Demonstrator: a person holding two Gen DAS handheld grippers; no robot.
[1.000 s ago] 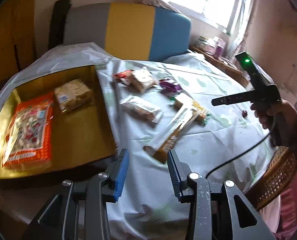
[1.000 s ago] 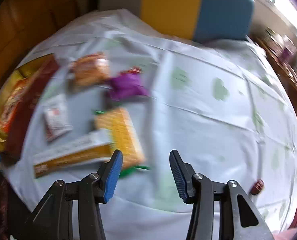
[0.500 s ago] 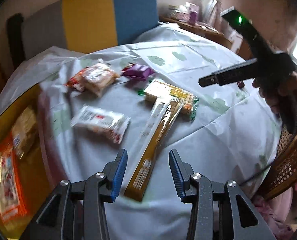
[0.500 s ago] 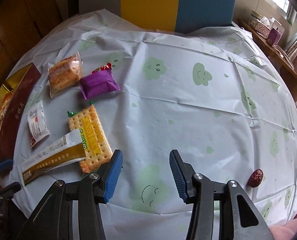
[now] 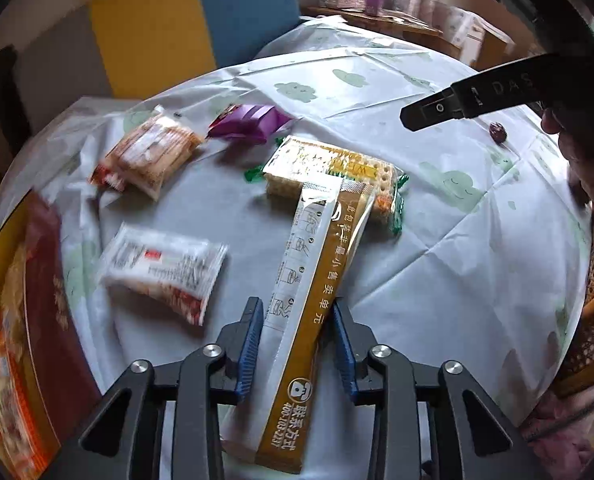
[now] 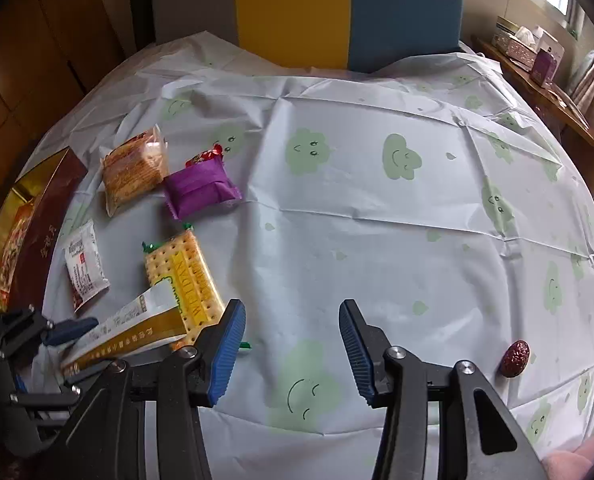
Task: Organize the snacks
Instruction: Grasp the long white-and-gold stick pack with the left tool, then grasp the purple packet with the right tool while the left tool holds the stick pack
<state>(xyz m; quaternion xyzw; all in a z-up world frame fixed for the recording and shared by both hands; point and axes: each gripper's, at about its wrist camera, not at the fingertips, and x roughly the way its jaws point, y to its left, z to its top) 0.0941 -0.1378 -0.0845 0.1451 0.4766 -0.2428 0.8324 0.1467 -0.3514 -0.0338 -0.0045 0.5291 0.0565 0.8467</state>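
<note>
Left tool (image 5: 297, 344) is spread around the long gold packet (image 5: 317, 300), which lies on the desk (image 6: 377, 208) with its far end on the cracker pack (image 5: 329, 168); right tool (image 6: 293, 344) hangs spread over bare cloth, well right of the cracker pack.

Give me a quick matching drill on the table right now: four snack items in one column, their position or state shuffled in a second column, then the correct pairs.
Items:
1. long gold sachet
2. purple packet
3. cracker pack
4. red date

States:
A. alone, to the right of the right gripper
B. partly under the sachet's far end
C. between the open fingers of the left gripper
D. next to the orange biscuit pack

Pairs: 1-C, 2-D, 3-B, 4-A
</note>
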